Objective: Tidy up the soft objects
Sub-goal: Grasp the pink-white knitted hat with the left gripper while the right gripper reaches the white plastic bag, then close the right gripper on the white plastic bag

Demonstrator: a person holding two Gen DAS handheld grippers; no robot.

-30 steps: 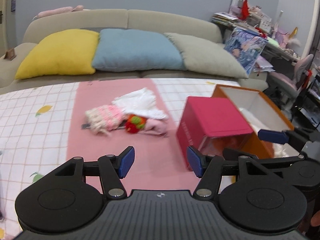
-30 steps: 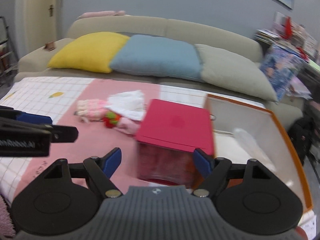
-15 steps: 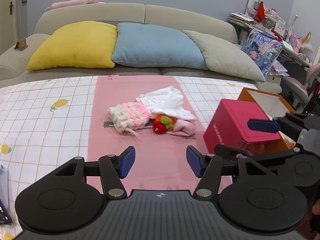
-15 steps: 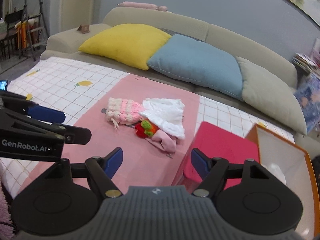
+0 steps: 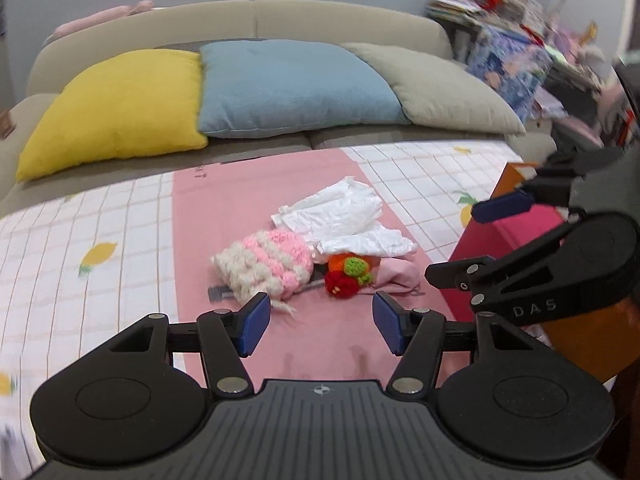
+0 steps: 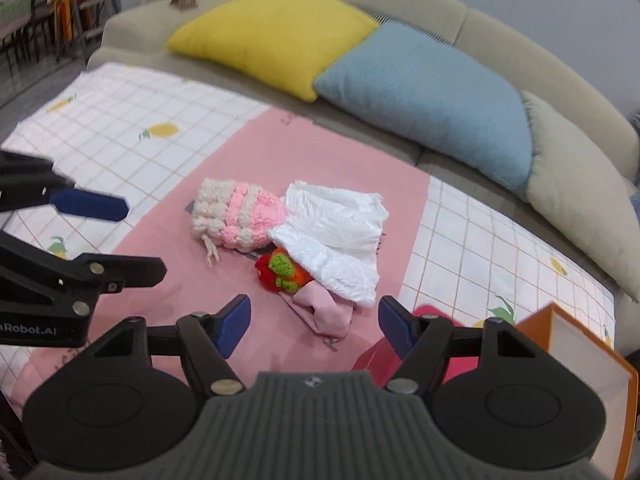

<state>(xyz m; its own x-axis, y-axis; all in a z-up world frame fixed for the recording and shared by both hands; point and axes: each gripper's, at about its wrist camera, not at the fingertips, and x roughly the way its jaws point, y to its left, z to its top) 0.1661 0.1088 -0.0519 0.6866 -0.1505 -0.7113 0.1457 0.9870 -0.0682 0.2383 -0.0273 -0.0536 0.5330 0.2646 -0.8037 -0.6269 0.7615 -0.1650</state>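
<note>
Left gripper [image 5: 319, 326]: jaws spread, empty.
Right gripper [image 6: 314, 326]: jaws spread, empty.
Soft pile: knit hat [image 5: 269, 264], white cloth [image 5: 344, 218], crochet toy [image 5: 347, 274] on pink strip, just ahead.
Right view only: orange box [image 6: 584, 344] interior, right of pile.
Left view only: cluttered desk [image 5: 516, 28].

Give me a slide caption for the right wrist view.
Open right gripper above a pile of soft items: knitted pink-and-white pouch, white cloth and crocheted fruit.

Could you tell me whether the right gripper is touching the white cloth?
Apart. The right wrist view shows pink mat between the open right gripper and the white cloth.
</note>
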